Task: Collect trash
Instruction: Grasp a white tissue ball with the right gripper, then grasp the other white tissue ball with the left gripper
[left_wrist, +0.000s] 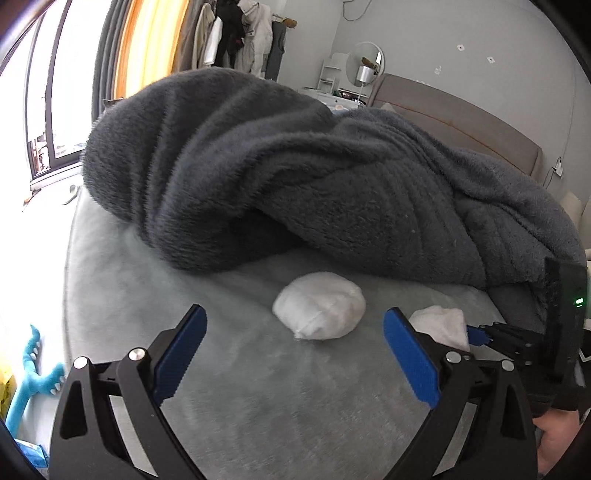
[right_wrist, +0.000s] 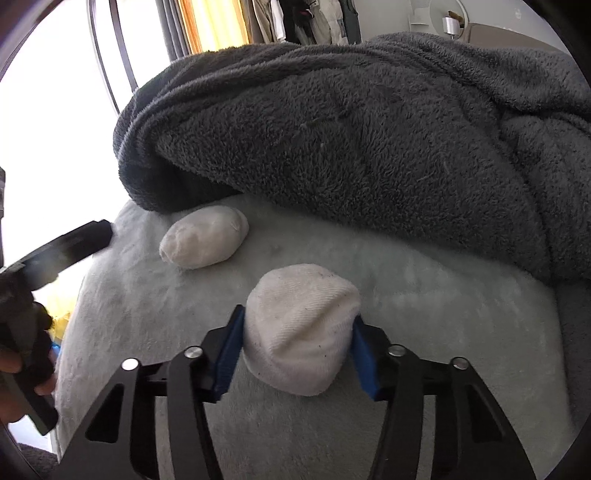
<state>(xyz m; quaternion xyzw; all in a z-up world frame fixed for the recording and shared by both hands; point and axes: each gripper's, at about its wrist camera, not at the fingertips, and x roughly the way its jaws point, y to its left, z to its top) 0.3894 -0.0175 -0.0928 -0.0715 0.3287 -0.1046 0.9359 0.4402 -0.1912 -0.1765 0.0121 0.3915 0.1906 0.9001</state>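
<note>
Two white balled-up wads lie on a pale grey fuzzy bed cover (left_wrist: 258, 387). My left gripper (left_wrist: 295, 332) is open, its blue pads spread wide, with one wad (left_wrist: 319, 306) just beyond and between the fingertips, apart from them. My right gripper (right_wrist: 299, 332) is shut on the second wad (right_wrist: 301, 325), its blue pads pressing both sides. That held wad also shows in the left wrist view (left_wrist: 439, 325), at the right. The free wad shows in the right wrist view (right_wrist: 205, 236), at the upper left.
A dark grey fleece blanket (left_wrist: 277, 166) is heaped just behind the wads and overhangs the cover. The bed edge falls away at the left, with a blue toy (left_wrist: 29, 376) on the floor. A headboard (left_wrist: 461, 122) and a coat rack (left_wrist: 240, 33) stand behind.
</note>
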